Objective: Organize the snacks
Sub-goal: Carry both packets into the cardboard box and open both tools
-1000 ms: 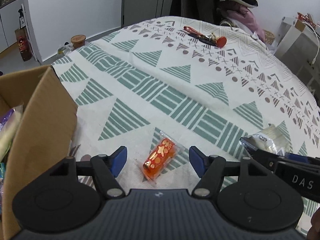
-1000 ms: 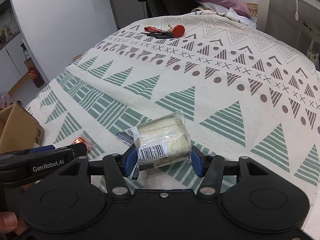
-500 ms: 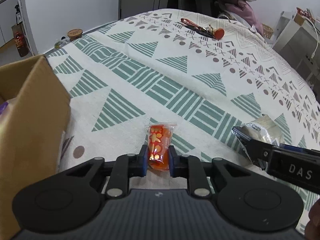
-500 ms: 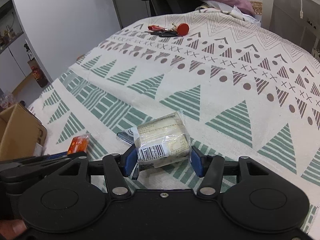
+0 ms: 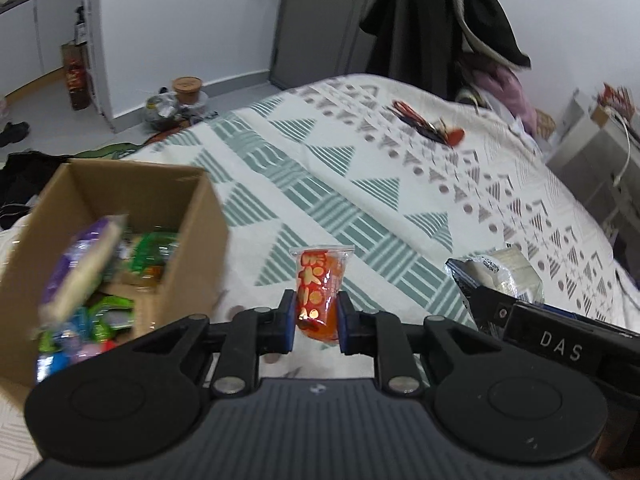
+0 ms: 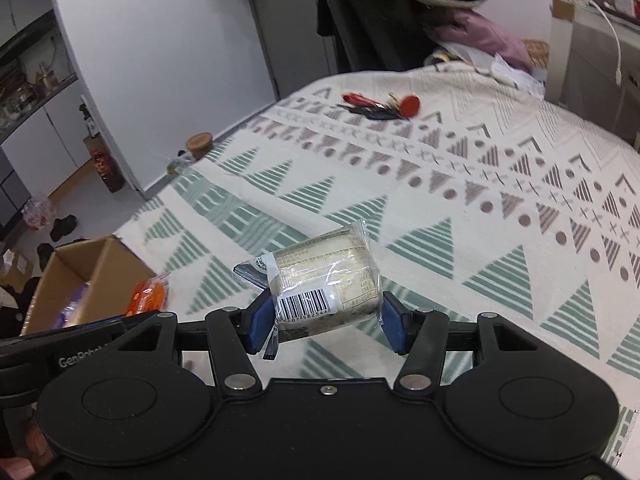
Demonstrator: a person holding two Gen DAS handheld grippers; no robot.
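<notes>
Left tongs (image 5: 316, 322) clenched on an orange snack packet (image 5: 320, 292), held upright between the blue pads, clear of the patterned bedspread (image 5: 360, 184). Just to the left, an open cardboard box (image 5: 120, 216) on the bed, holding blurred purple, green and blue snack bags (image 5: 92, 264). At the right edge, the right tongs (image 5: 520, 312) with a pale wrapped snack (image 5: 500, 276) in their tips. Far across the bedspread, a bunch of keys with a red tag (image 5: 432, 128).

From the right wrist: right tongs (image 6: 326, 322) closed on the pale wrapped snack (image 6: 324, 276), barcode facing the camera, raised above the bedspread (image 6: 480, 200). Low on the left, the left tongs (image 6: 100, 340) with the orange snack packet (image 6: 146, 298), near the cardboard box (image 6: 92, 272). Keys with the red tag (image 6: 384, 106) at the far side of the bed.
</notes>
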